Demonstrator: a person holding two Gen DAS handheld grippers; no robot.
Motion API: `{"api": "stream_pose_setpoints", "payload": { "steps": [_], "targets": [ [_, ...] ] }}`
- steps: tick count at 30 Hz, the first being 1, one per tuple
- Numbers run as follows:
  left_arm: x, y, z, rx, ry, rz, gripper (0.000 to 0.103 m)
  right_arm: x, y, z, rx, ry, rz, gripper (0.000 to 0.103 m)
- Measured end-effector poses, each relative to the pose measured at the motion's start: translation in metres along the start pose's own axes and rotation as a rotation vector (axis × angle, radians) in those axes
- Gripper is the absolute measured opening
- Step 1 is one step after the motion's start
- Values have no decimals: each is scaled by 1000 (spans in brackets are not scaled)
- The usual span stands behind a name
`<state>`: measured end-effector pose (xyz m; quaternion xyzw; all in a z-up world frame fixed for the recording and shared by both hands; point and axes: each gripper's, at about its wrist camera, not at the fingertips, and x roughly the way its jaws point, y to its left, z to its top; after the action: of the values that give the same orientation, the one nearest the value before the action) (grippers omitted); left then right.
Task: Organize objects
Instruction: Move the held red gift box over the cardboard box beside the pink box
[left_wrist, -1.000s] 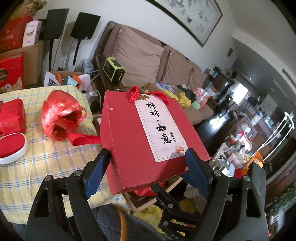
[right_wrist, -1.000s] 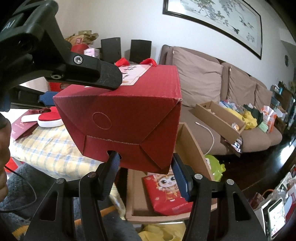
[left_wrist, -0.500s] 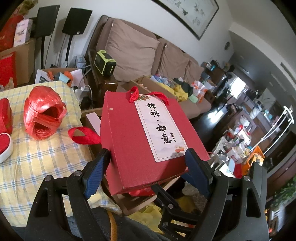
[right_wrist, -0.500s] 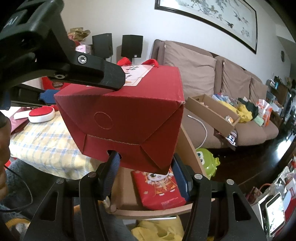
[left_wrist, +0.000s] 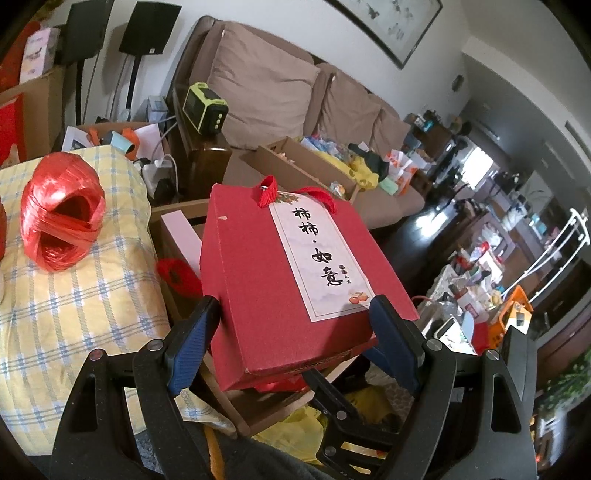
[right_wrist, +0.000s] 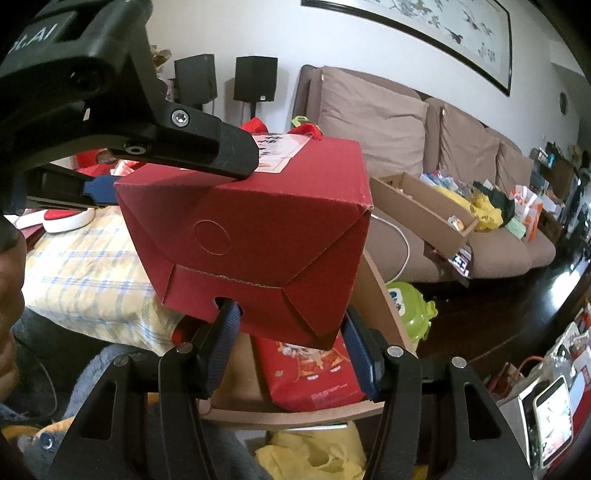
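A red gift box (left_wrist: 266, 266) with a white calligraphy label and red cord handles is held in the air beside the table. My left gripper (left_wrist: 295, 336) is shut on its two sides. In the right wrist view the box's folded bottom (right_wrist: 255, 240) faces me, and my right gripper (right_wrist: 290, 328) is shut on its lower edge. The left gripper's black finger (right_wrist: 207, 147) lies along the box top. Below the box stands an open cardboard box (right_wrist: 373, 291) with a red printed package (right_wrist: 306, 373) inside.
A table with a yellow checked cloth (left_wrist: 74, 295) holds a ball of red plastic twine (left_wrist: 61, 214). A brown sofa (left_wrist: 258, 88) carries a cardboard tray (right_wrist: 421, 203) of items. Yellow bags (right_wrist: 306, 458) lie on the floor. Cluttered shelves fill the right.
Both grippers have carried the red box to the right, off the table edge and over the open cardboard box. The twine ball has slid left in the left wrist view.
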<state>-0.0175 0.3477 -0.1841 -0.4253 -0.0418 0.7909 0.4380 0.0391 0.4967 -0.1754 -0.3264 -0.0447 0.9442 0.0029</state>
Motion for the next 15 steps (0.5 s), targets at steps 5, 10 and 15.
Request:
{"api": "stream_pose_setpoints", "payload": {
  "steps": [5, 10, 15],
  "targets": [
    [9, -3, -3, 1, 16, 2, 82, 8, -5, -6, 9, 15, 0, 58],
    [21, -5, -6, 4, 22, 3, 82, 15, -10, -13, 24, 24, -2, 58],
    [35, -3, -9, -8, 42, 11, 81, 24, -14, -20, 41, 48, 2, 57]
  ]
}}
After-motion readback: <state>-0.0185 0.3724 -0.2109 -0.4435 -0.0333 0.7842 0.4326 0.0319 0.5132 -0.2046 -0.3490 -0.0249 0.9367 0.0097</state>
